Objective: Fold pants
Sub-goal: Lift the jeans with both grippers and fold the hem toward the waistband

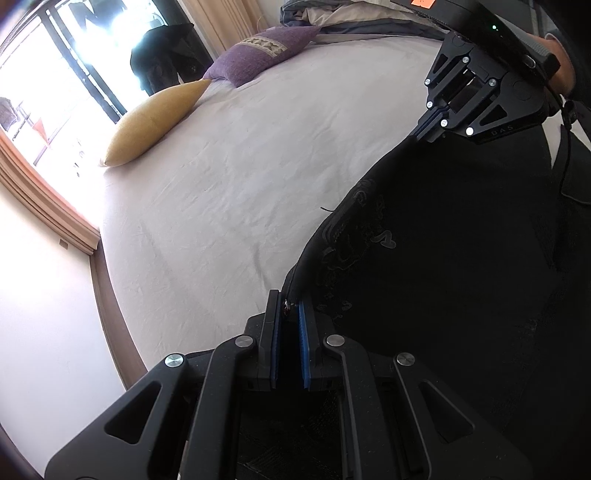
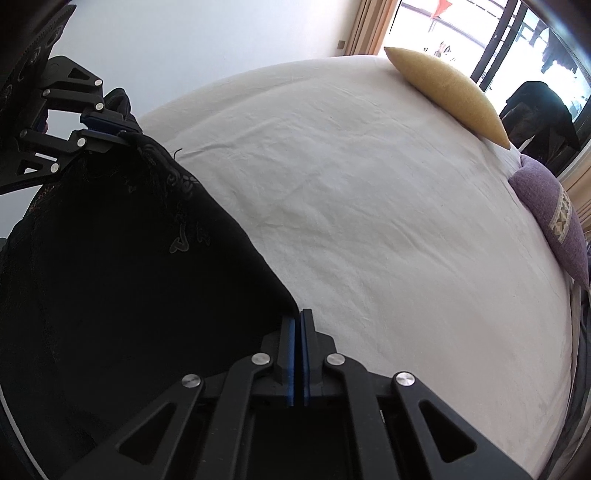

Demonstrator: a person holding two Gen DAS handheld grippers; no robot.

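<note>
Black pants (image 1: 443,258) with a faint embroidered pattern hang stretched between my two grippers above the bed. In the left wrist view my left gripper (image 1: 290,301) is shut on one corner of the cloth, which shows between the blue pads (image 1: 303,347). My right gripper (image 1: 424,133) pinches the other corner at the upper right. From the right wrist view, the right gripper (image 2: 298,314) is shut, with the pants' (image 2: 110,258) edge running into its tips. The left gripper (image 2: 123,136) holds the far corner at the upper left.
A pale sheet covers the bed (image 1: 229,192) (image 2: 369,221). A yellow pillow (image 1: 151,125) (image 2: 450,92) and a purple pillow (image 1: 258,55) (image 2: 550,206) lie along its far side by a bright window. Crumpled bedding (image 1: 332,14) lies at the head. A dark garment (image 1: 166,55) hangs by the window.
</note>
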